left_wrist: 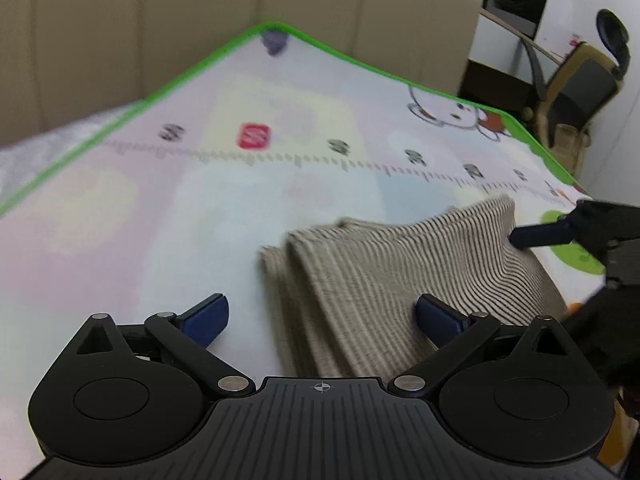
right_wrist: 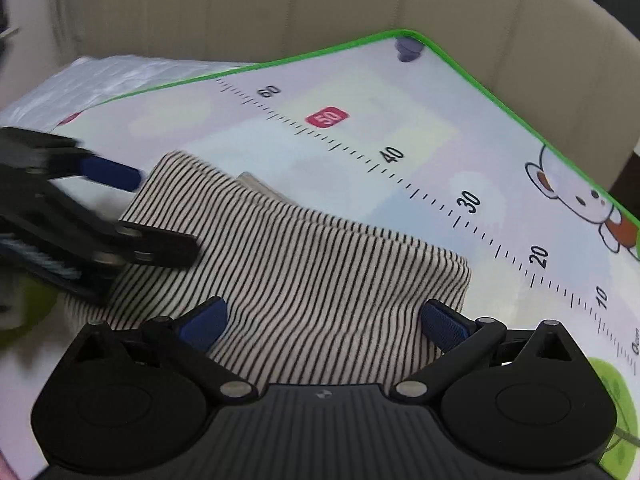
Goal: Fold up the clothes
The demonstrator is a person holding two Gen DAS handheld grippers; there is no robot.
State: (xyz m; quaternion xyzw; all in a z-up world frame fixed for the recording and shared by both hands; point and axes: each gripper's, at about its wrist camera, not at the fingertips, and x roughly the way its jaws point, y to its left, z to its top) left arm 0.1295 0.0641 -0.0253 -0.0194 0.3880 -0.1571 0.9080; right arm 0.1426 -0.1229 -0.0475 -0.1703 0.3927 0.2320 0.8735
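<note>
The folded striped garment (right_wrist: pixel 304 276) lies on a green-edged mat (right_wrist: pixel 460 132) before a beige sofa (right_wrist: pixel 280 4), nothing blocking it. Both claws, left (left_wrist: pixel 320 320) and right (right_wrist: pixel 322 324), gape wide, holding nothing. Only the left view shows a chair (left_wrist: pixel 580 92).

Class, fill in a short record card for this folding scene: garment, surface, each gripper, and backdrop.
garment: striped cloth, folded in layers, lying on the mat
surface: play mat with green border and a printed ruler
left gripper: open, fingers wide over the cloth's left edge
right gripper: open, fingers wide, cloth below them, not gripped
backdrop: beige padded panel behind the mat
</note>
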